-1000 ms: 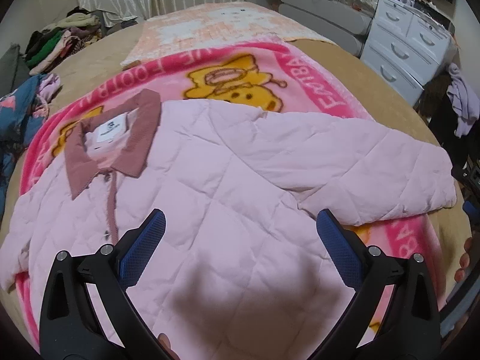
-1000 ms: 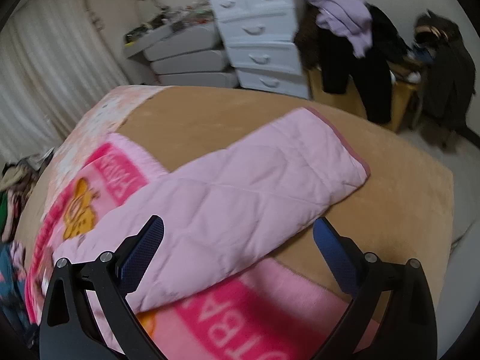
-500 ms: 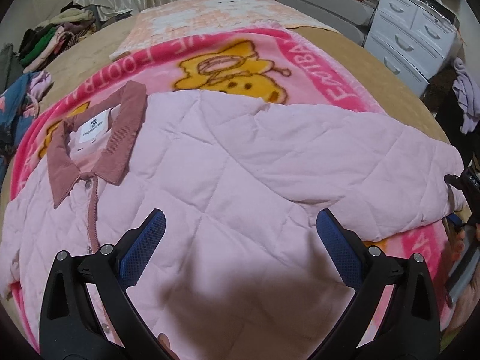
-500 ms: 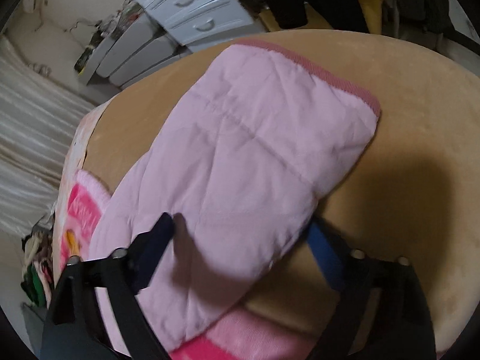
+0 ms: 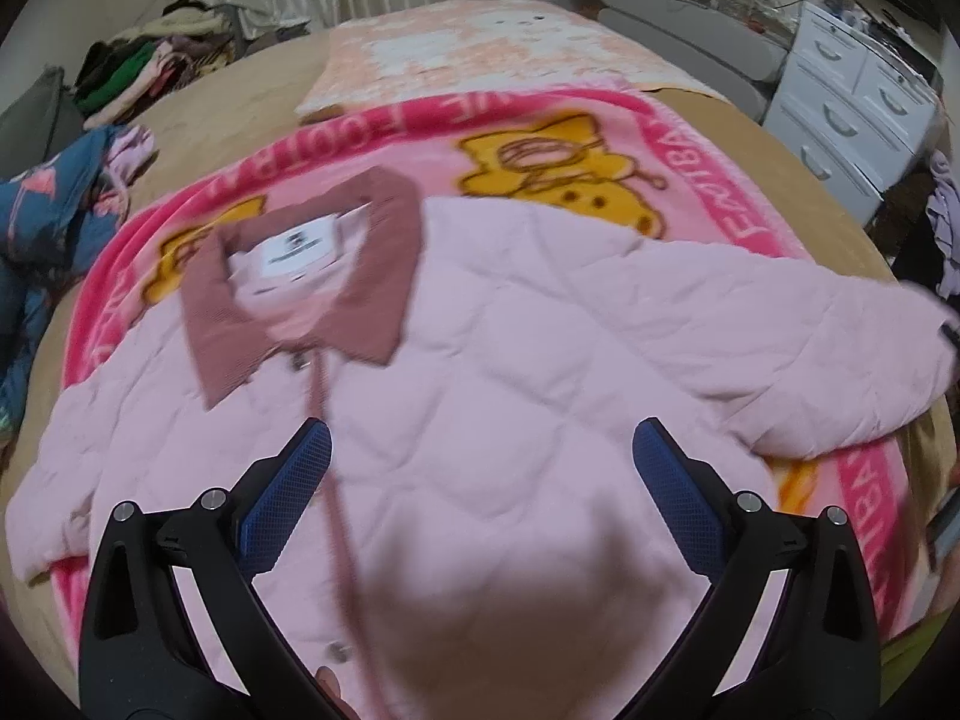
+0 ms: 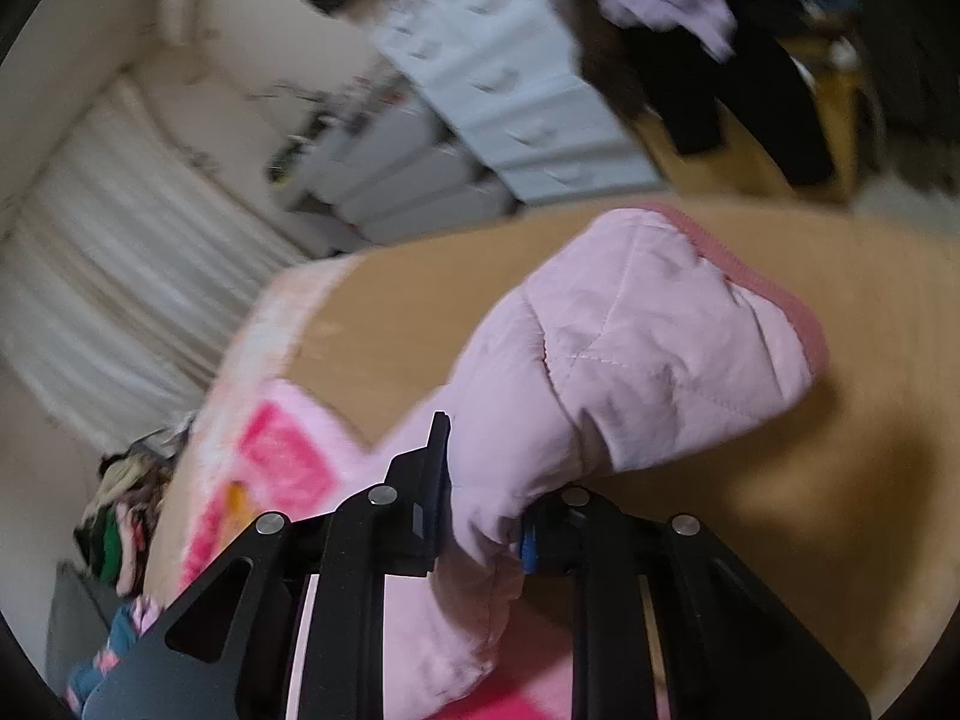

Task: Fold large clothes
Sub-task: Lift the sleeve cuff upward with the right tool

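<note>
A pale pink quilted jacket [image 5: 510, 360] with a dusty-rose collar [image 5: 384, 252] lies front-up on a pink cartoon blanket [image 5: 690, 180]. My left gripper [image 5: 480, 438] hovers open over the jacket's chest, beside the button placket, with nothing between its blue pads. The jacket's right sleeve [image 6: 648, 348] stretches out over the tan bed cover. My right gripper [image 6: 486, 498] is closing hard on that sleeve a little behind the rose-trimmed cuff; the fabric is bunched and pinched between the pads. In the left wrist view the sleeve [image 5: 810, 348] ends at the right edge.
The tan bed [image 5: 240, 96] carries a peach pillow cover [image 5: 480, 54] at the far end. A heap of clothes [image 5: 150, 66] and a blue garment [image 5: 48, 210] lie at the left. A white dresser [image 5: 858, 102] and hanging dark clothes [image 6: 720, 72] stand past the right side.
My right gripper came down over the sleeve and shut on it, bunching the fabric. My left gripper shifted left across the jacket, staying open; the collar now sits nearer the middle.
</note>
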Motion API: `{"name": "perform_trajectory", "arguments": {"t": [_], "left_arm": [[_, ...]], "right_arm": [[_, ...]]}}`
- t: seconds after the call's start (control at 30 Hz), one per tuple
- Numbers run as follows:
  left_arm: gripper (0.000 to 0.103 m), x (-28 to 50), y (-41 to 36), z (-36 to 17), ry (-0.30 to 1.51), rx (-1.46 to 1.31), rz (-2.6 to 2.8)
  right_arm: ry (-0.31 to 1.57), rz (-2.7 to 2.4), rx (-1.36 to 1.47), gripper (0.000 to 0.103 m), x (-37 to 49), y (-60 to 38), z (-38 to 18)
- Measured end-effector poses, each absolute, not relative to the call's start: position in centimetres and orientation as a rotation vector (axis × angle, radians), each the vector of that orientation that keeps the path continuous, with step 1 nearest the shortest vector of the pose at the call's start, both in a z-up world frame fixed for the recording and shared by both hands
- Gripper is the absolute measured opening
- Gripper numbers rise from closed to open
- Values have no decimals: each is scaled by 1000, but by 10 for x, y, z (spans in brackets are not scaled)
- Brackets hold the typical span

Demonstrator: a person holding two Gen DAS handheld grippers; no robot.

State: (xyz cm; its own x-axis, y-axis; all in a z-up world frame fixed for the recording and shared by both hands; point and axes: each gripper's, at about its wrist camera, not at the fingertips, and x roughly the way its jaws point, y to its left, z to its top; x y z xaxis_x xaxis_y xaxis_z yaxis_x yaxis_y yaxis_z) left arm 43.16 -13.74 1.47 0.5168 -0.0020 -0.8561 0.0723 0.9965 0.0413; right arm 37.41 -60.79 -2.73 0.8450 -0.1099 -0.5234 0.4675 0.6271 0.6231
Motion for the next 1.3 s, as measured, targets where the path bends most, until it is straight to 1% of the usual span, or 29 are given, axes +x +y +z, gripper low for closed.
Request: {"name": "perform_trajectory", "arguments": {"t": [0.17, 0.4, 0.63, 0.9, 1.3], "left_arm": [[94, 422, -93, 43, 974, 73, 5], [94, 413, -45, 73, 930, -27, 14], [94, 401, -2, 90, 899, -105, 42], [94, 385, 48, 97, 891, -170, 54], [94, 365, 121, 93, 889, -260, 99]], "right_arm": [[380, -259, 675, 17, 370, -567, 33], [362, -162, 479, 17, 381, -496, 103], [344, -124, 283, 17, 382, -418, 149], [334, -44, 168, 17, 381, -345, 168], [340, 75, 85, 17, 373, -249, 172]]}}
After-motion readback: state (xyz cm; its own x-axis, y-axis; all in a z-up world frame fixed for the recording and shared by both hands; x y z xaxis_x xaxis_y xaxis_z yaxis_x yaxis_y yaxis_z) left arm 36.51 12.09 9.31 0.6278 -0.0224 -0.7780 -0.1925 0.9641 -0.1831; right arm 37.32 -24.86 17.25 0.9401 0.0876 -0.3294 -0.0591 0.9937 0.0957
